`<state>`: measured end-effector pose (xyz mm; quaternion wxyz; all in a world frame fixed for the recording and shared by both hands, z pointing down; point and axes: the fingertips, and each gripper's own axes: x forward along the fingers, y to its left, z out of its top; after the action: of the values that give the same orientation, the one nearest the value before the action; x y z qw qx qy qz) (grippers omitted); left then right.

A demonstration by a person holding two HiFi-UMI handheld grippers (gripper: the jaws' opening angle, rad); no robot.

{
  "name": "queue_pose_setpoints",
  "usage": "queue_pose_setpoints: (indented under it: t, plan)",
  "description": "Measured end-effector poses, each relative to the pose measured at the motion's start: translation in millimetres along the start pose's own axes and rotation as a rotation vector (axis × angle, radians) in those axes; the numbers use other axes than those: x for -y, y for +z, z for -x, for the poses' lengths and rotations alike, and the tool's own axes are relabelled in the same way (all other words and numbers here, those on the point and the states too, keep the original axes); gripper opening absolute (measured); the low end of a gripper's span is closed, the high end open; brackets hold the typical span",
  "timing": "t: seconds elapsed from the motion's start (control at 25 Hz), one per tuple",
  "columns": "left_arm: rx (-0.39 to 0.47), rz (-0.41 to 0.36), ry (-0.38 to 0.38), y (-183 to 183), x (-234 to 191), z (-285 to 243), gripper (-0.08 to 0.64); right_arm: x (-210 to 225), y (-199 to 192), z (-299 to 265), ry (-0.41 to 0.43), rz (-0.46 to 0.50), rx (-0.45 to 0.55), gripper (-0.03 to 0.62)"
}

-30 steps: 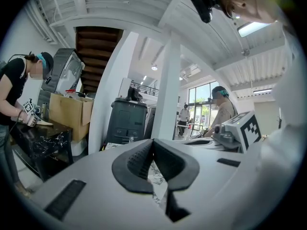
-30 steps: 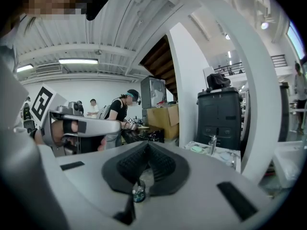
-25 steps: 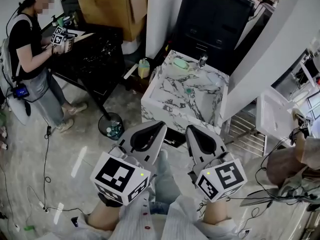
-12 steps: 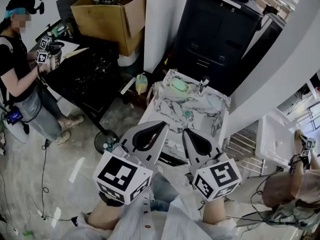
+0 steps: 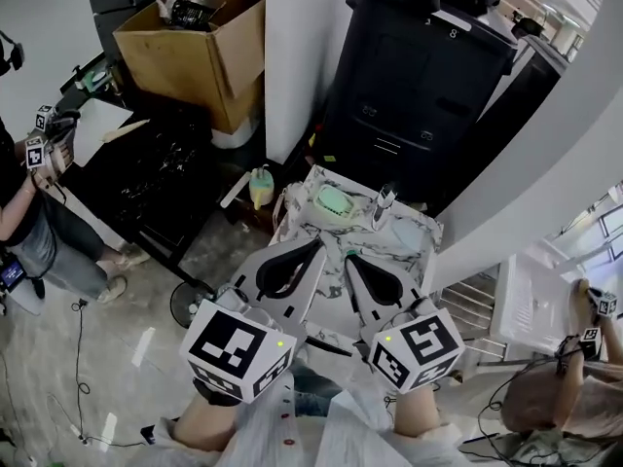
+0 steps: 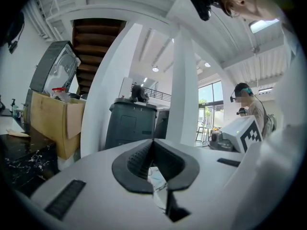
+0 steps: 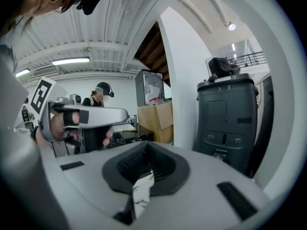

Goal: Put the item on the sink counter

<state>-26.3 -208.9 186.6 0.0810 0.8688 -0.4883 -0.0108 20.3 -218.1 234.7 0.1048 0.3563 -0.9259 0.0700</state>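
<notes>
The marble sink counter [image 5: 414,233] stands in front of me, with a pale green item [image 5: 334,200] and a faucet [image 5: 382,203] at its far edge. My left gripper [image 5: 316,245] and right gripper [image 5: 348,259] hang side by side over the counter's near part, both pointing forward. In the left gripper view the left gripper [image 6: 153,142] has its jaws together with nothing between them. In the right gripper view the right gripper [image 7: 146,145] is likewise shut and empty. Marble shows through the slit under each pair of jaws.
A black bin cabinet [image 5: 428,61] stands behind the counter and a white pillar [image 5: 292,56] to its left. A cardboard box [image 5: 190,42], a black table [image 5: 151,178] and a yellow bottle [image 5: 259,185] lie further left. One person [image 5: 24,197] stands far left, another [image 5: 560,402] at lower right.
Both grippers have moved forward together and now hang over the near part of the counter, which has come closer. The person at the left has slid toward the frame's edge. Jaws unchanged.
</notes>
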Motion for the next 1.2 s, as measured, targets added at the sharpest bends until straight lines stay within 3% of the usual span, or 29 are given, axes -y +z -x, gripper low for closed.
queue_pose_setpoints:
  t: [0.64,1.2]
  plan:
    - [-0.096,0.005,-0.225,-10.6,9.7,-106.5,0.015,101.9,-12.8,7.2,-0.253,-0.112,-0.031,0.008]
    - [-0.172,0.022,-0.289,-40.9,2.5,-149.9,0.015,169.5,-38.1,3.6,-0.39,-0.152,-0.085,0.008]
